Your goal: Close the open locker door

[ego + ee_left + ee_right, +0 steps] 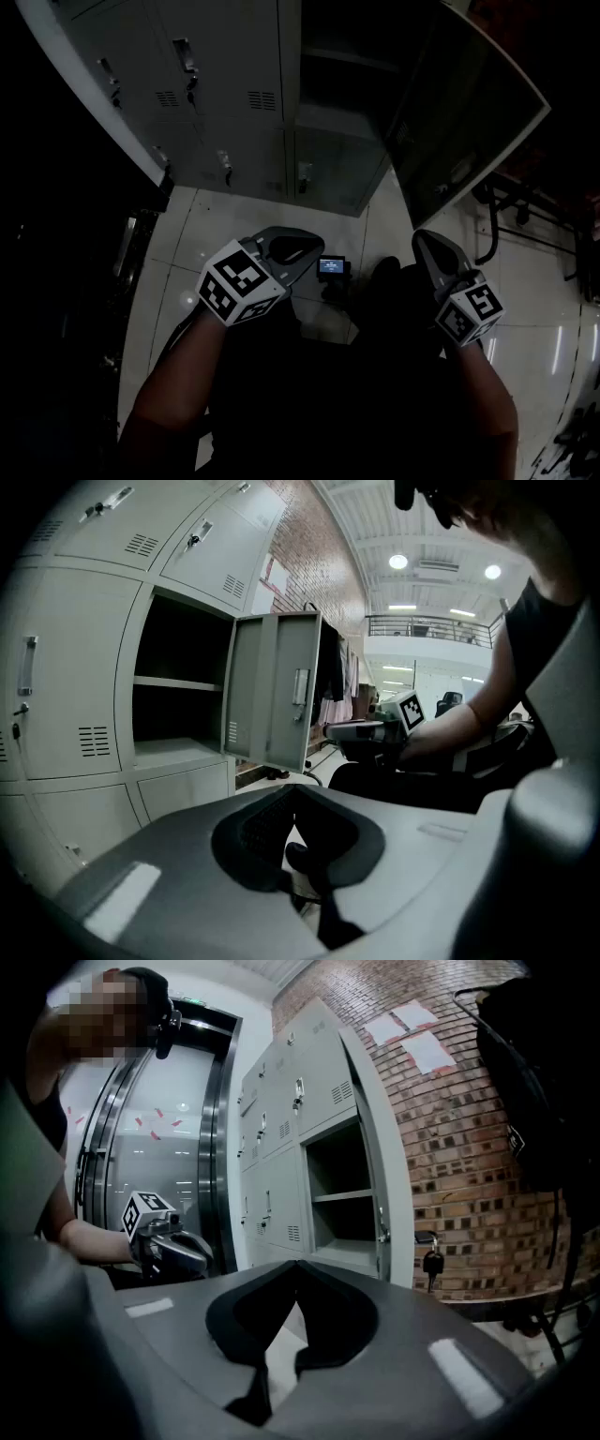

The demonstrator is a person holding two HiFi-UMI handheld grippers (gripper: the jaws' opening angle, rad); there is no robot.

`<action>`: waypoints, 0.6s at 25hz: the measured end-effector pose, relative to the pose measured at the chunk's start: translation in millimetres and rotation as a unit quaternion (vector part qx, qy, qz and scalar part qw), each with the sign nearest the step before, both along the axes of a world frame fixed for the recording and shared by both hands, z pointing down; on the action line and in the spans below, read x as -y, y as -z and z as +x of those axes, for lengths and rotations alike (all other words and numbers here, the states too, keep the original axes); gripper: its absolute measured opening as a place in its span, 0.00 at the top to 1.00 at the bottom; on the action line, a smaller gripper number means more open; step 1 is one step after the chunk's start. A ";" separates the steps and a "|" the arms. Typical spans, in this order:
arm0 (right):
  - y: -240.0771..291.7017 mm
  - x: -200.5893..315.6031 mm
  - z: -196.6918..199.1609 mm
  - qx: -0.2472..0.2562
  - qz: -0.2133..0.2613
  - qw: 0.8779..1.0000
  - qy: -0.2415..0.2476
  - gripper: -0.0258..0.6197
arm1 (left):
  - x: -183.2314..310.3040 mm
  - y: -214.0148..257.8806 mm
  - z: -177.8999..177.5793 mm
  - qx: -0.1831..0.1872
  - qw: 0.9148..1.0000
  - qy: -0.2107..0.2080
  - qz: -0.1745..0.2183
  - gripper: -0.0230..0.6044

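A bank of grey lockers [216, 84] stands ahead of me. One compartment [342, 56] is open and its door [469, 122] swings out to the right. Both grippers hang low over the tiled floor, well short of the lockers. My left gripper [305, 255] is shut with nothing in it. My right gripper [422, 242] is shut and empty too, below the door's lower edge. In the left gripper view my left gripper [295, 791] faces the open shelves [178, 705] and the door [272, 691]. In the right gripper view my right gripper [298, 1265] faces the door's edge [375, 1185], where keys [431, 1262] hang.
A small black device [331, 266] lies on the floor between the grippers. A black metal frame [506, 206] stands right of the door. A dark bag [534, 1072] hangs on the brick wall [450, 1176]. Glass doors [178, 1147] lie left of the lockers.
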State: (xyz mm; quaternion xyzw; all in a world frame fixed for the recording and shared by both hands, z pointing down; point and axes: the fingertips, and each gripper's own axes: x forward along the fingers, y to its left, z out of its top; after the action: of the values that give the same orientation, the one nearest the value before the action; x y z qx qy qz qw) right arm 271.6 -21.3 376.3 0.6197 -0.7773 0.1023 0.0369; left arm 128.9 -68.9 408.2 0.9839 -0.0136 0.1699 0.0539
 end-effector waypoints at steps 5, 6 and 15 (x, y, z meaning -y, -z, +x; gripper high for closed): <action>-0.8 -7.2 4.8 0.011 0.004 0.999 -0.030 0.96 | -1.9 -2.5 -5.3 0.009 1.000 -0.004 -0.004 0.94; -0.2 -8.2 6.7 0.009 0.005 0.999 -0.035 0.96 | -2.2 -3.3 -6.2 0.011 1.000 -0.004 -0.004 0.94; 37.3 -10.7 72.6 -0.014 0.041 0.992 -0.117 0.64 | -1.5 -4.8 -3.7 0.014 1.000 -0.008 -0.002 0.94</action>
State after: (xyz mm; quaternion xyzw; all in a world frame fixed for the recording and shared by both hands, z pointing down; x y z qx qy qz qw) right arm 344.2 -10.7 339.0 0.7087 -0.7025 0.0650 0.0100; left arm 125.2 -67.4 413.0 0.9815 -0.0063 0.1837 0.0544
